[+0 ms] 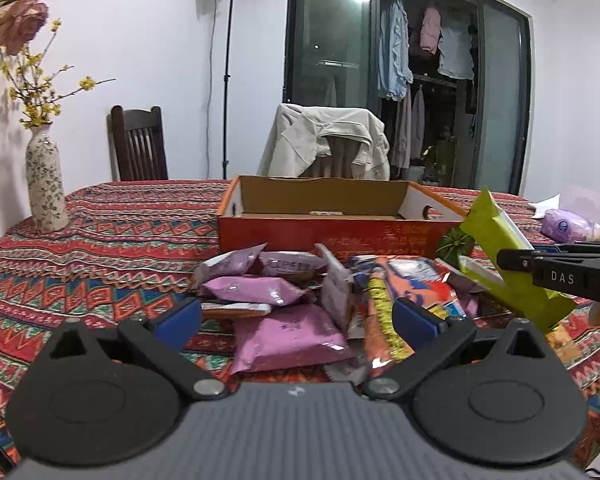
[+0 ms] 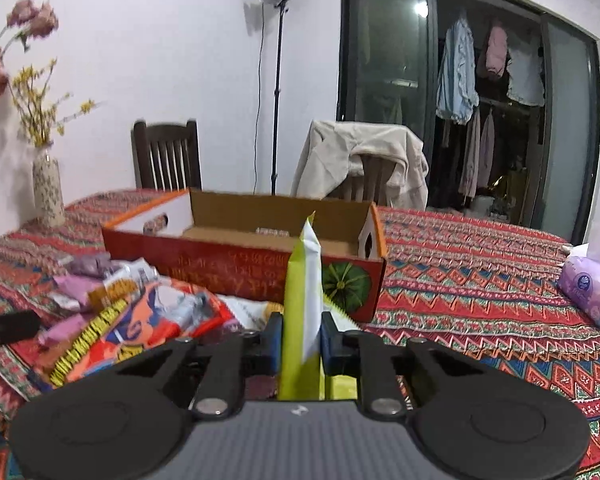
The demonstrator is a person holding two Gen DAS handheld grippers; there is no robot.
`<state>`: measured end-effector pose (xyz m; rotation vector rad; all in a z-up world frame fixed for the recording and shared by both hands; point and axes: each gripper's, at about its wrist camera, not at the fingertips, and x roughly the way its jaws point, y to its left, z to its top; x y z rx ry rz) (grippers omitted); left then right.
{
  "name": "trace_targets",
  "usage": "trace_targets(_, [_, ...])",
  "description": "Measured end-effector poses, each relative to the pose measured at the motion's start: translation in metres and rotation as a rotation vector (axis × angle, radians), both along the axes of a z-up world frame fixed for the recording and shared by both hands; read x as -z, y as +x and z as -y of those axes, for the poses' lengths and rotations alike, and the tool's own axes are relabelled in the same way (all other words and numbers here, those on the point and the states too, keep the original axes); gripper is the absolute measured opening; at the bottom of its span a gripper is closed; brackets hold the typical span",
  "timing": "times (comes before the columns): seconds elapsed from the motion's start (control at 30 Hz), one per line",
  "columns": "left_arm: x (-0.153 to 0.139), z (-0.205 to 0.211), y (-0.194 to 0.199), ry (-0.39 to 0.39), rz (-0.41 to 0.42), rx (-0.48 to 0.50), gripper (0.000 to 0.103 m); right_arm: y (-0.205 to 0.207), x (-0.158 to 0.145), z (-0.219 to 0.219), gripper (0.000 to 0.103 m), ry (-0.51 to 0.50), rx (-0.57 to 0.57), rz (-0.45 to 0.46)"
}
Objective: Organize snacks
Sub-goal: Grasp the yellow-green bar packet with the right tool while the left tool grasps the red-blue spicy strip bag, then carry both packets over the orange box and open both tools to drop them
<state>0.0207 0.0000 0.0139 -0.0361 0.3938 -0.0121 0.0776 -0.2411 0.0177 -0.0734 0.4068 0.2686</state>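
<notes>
A pile of snack packets (image 1: 300, 300) lies on the patterned tablecloth, with pink packets (image 1: 288, 336) and an orange packet (image 1: 384, 320). Behind it stands an open red cardboard box (image 1: 328, 236), almost empty; it also shows in the right wrist view (image 2: 240, 264). My left gripper (image 1: 296, 316) is open, low over the pink packets, holding nothing. My right gripper (image 2: 300, 340) is shut on a yellow-green snack packet (image 2: 302, 312), held upright above the table in front of the box. In the left wrist view that packet (image 1: 500, 256) and the right gripper's fingers (image 1: 516, 260) show at the right.
A flower vase (image 1: 46, 188) stands at the table's left edge. A purple tissue pack (image 2: 588, 288) lies at the right. Two chairs (image 1: 140, 144) stand behind the table, one draped with a beige jacket (image 1: 328, 140). A lamp stand (image 1: 226, 80) is by the wall.
</notes>
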Motion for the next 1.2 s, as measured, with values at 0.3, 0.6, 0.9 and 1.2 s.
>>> trace_targets(0.3, [-0.004,0.043,0.020,0.004,-0.056,0.037,0.103,-0.015,-0.003,0.014,0.018,0.042,-0.026,0.037])
trace_targets(0.6, [0.000,0.079,0.045,0.020,-0.150,0.002,0.103,-0.017,0.004,0.033,0.018,0.083,-0.047,0.047])
trace_targets(0.9, [0.010,0.087,0.062,0.013,-0.212,-0.095,0.095,-0.019,0.014,0.036,0.018,0.125,-0.085,0.032])
trace_targets(1.2, [0.016,0.080,0.062,-0.048,-0.254,-0.085,0.071,-0.027,0.017,0.038,0.018,0.133,-0.093,0.027])
